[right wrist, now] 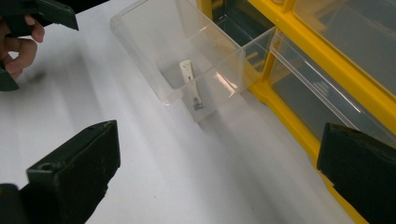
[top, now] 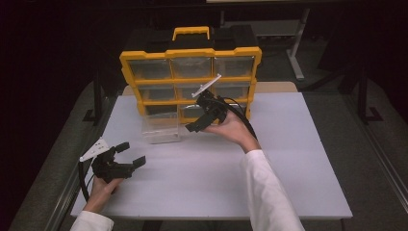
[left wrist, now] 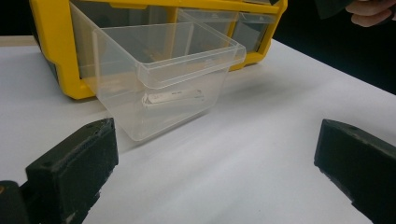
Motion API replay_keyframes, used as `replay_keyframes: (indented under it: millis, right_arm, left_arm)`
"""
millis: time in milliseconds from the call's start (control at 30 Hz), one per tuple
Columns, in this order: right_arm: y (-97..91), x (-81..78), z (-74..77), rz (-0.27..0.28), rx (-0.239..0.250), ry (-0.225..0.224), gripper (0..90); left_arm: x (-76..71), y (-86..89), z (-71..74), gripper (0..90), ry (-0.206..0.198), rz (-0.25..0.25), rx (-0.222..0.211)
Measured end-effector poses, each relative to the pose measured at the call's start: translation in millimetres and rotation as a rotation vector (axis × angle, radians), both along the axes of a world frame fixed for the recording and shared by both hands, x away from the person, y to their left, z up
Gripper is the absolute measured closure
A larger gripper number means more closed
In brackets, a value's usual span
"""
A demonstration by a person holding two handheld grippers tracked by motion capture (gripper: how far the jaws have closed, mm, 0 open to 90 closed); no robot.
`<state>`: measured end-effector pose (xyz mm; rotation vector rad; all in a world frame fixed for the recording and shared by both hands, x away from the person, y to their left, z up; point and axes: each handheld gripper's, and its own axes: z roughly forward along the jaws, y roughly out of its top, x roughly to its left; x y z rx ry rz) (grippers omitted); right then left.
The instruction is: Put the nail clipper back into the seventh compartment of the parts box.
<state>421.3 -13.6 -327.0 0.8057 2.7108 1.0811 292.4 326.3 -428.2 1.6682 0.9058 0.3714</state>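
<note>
From my high view, the right tool (top: 195,126) and the hand holding it cover part of the lower middle drawers of the yellow plastic organizer cabinet (top: 190,53), so I cannot see what sits there. The cabinet's clear drawers are too small and dim for me to read any contents. In my right tool view, the small pale metal strip (right wrist: 191,85) inside the pulled-out clear plastic drawer (right wrist: 154,37) carries markings too blurred to read. My left tool view cuts off the cabinet's top and the other hand (left wrist: 371,11) at the frame's upper edge.
</note>
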Motion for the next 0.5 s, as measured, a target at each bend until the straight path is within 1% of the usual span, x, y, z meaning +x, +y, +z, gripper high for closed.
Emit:
replay_keyframes:
  millis: [200, 367, 500]
  right_arm:
    - [-10.9, -6.0, -0.6, -0.001, 0.017, -0.012, 0.0]
    - [-23.6, -8.3, -4.1, -0.016, 0.042, -0.013, 0.0]
    - [-33.6, -10.3, -8.1, -0.035, 0.053, -0.007, 0.0]
  left_arm:
    - [0.2, 0.1, -0.3, 0.0, 0.001, -0.001, 0.003]
    - [0.2, -0.4, -0.5, 0.0, 0.003, 0.000, 0.004]
    - [0.0, -0.4, -0.4, 0.0, 0.002, 0.001, 0.006]
